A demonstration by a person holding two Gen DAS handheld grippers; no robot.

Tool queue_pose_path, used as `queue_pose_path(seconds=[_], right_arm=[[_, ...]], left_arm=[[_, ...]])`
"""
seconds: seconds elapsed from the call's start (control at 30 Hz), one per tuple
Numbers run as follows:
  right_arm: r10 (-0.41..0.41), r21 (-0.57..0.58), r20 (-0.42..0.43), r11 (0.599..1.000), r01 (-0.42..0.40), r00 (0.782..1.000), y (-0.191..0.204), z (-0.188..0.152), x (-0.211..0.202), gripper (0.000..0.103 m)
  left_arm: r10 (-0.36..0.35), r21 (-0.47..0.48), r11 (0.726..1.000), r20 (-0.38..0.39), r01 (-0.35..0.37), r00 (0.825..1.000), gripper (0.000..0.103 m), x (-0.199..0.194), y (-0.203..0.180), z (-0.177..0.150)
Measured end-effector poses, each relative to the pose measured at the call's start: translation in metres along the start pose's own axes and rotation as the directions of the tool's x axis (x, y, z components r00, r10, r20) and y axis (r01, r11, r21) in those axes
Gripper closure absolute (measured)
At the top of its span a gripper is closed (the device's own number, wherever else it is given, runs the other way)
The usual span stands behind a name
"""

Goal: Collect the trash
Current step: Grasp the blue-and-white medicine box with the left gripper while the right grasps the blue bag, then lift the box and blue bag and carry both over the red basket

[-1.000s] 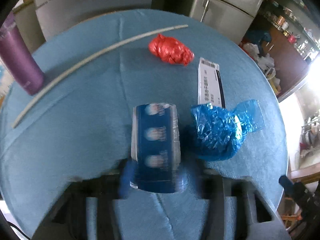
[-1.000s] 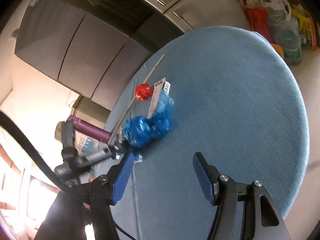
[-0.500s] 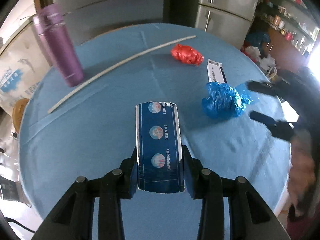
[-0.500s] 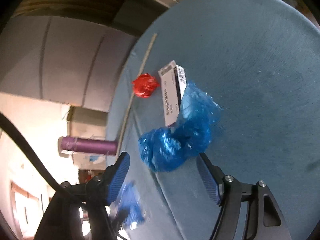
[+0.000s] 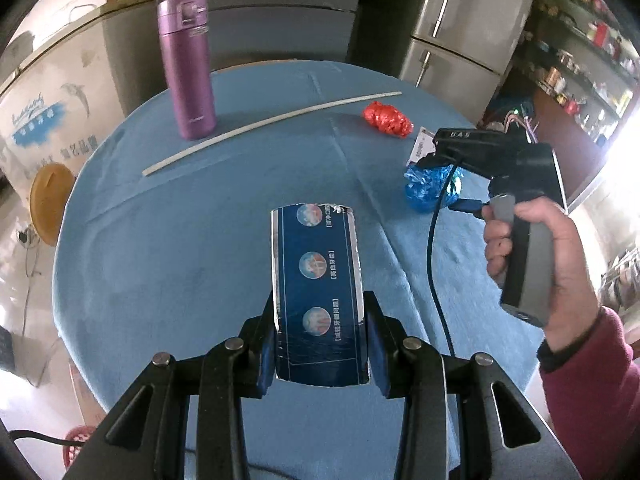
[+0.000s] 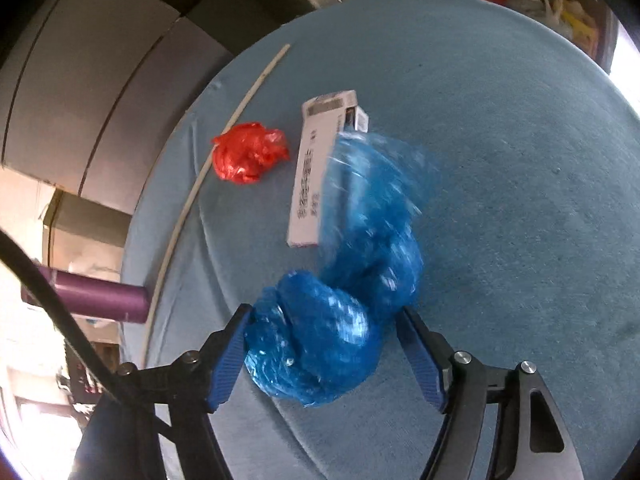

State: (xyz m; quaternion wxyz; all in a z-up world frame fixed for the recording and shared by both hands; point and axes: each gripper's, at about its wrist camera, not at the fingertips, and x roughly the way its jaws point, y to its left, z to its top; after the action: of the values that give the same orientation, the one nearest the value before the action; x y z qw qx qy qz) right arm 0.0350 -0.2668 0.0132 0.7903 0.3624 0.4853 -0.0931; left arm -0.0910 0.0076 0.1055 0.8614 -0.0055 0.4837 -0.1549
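My left gripper (image 5: 320, 344) is shut on a dark blue carton (image 5: 318, 292) and holds it above the round blue table (image 5: 180, 240). My right gripper (image 6: 324, 344) is open, its jaws on either side of a crumpled blue plastic bag (image 6: 340, 320) lying on the table; the bag also shows in the left wrist view (image 5: 428, 192). A red crumpled bag (image 6: 250, 156) and a white flat box (image 6: 316, 168) lie just beyond it. The red bag also shows in the left wrist view (image 5: 386, 118).
A purple flask (image 5: 188, 64) stands at the table's far left. A long white stick (image 5: 264, 126) lies across the far side. Fridges and cabinets stand behind the table. The right hand and its cable (image 5: 436, 264) are over the table's right side.
My left gripper has lifted the carton up and back from the table. My right gripper has moved in until the blue bag lies between its open jaws.
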Motion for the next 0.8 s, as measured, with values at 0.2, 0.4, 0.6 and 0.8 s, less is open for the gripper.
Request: queue_pose_path(seconds=[0.2,0.4,0.6,0.8], right_arm=[[0.01,-0.087,-0.002,0.996,-0.01,1.0,0.003,-0.023,-0.012,0.047],[0.098,-0.142,-0.066,0.984,-0.106,0.993,-0.012,-0.06,-0.036,0.047],[0.167,-0.298,-0.075,0.937,-0.182,0.983,-0.011,-0.104,-0.073,0.047],[0.248,-0.484,-0.062,0.839,-0.247,0.967,0.008,-0.148,-0.103,0.047]], left_arm=[[0.0,-0.042,0.999,0.007,0.0,1.0,0.063,-0.009,0.01,-0.008],[0.035,-0.074,0.997,0.041,-0.032,0.999,0.063,-0.027,0.02,-0.018],[0.076,-0.104,0.992,0.063,-0.069,0.995,0.063,-0.047,0.028,-0.037],[0.14,-0.137,0.982,0.072,-0.129,0.988,0.063,-0.06,0.037,-0.051]])
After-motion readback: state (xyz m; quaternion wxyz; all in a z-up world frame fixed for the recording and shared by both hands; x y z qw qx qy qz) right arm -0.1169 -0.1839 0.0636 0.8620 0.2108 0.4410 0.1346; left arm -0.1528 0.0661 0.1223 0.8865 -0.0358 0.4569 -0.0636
